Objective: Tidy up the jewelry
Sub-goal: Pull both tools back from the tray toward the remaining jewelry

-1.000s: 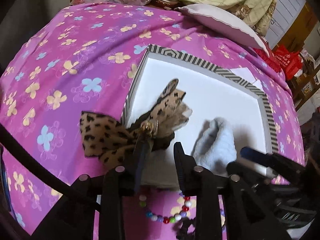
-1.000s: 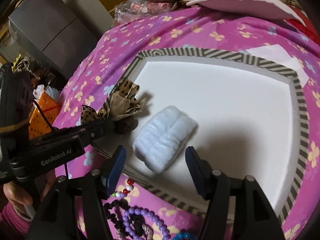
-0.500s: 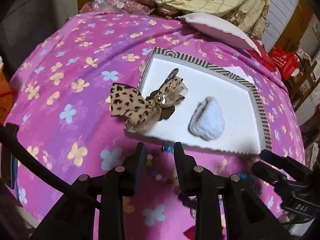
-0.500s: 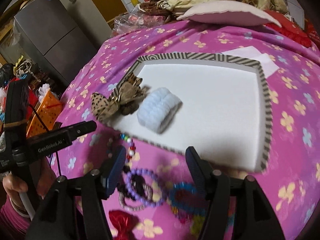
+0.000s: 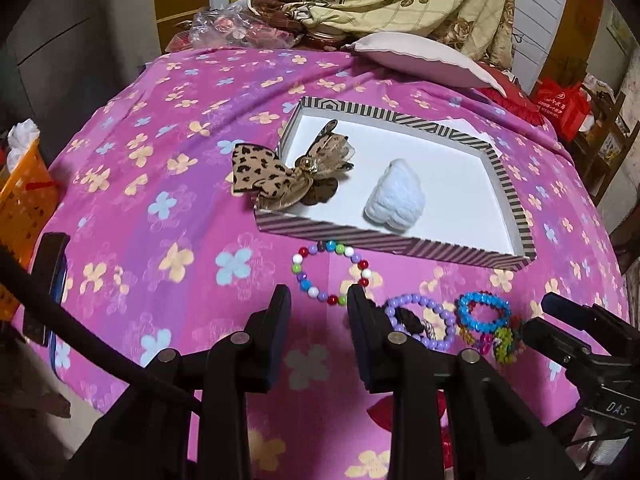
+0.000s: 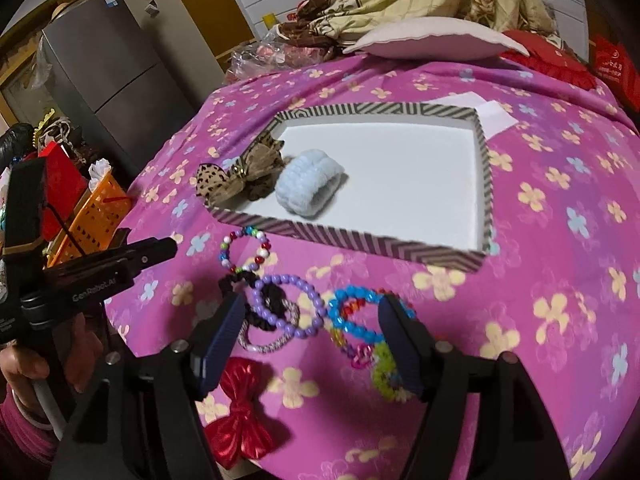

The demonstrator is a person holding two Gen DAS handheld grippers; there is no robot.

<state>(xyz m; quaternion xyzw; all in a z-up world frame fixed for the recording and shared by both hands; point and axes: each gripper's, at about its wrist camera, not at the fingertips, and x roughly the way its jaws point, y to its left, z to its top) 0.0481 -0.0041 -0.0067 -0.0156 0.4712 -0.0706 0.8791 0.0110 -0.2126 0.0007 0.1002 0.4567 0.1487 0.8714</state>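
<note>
On the near left part of the flowered bed (image 5: 168, 184), the left tool (image 5: 316, 322) hangs released and empty, its jaws apart above the cloth just short of the mixed bracelet (image 5: 334, 274). That bracelet lies flat just outside the near wall of the striped tray (image 5: 384, 240). It looks light, with hard, slick beads on a stretchy cord, so the pads would do best pinching across one side of the ring, where it can dangle freely. In the tray's left corner the leopard bow (image 5: 276, 176) overhangs the rim, and the blue scrunchie (image 5: 396, 196) sits beside it on the white floor; both are soft and would squash under a firm grip.

Further right along the near edge lie the purple bracelet (image 6: 290, 308), tangled with a dark hair tie, and the blue bracelet (image 6: 358, 312), touching a small pile of bright bits. The right tool (image 6: 310, 338) hovers over these, jaws opening, nothing pressed between them. Lifting one ring may drag its neighbours. A red bow (image 6: 240, 408) rests nearest the bed's edge.
</note>
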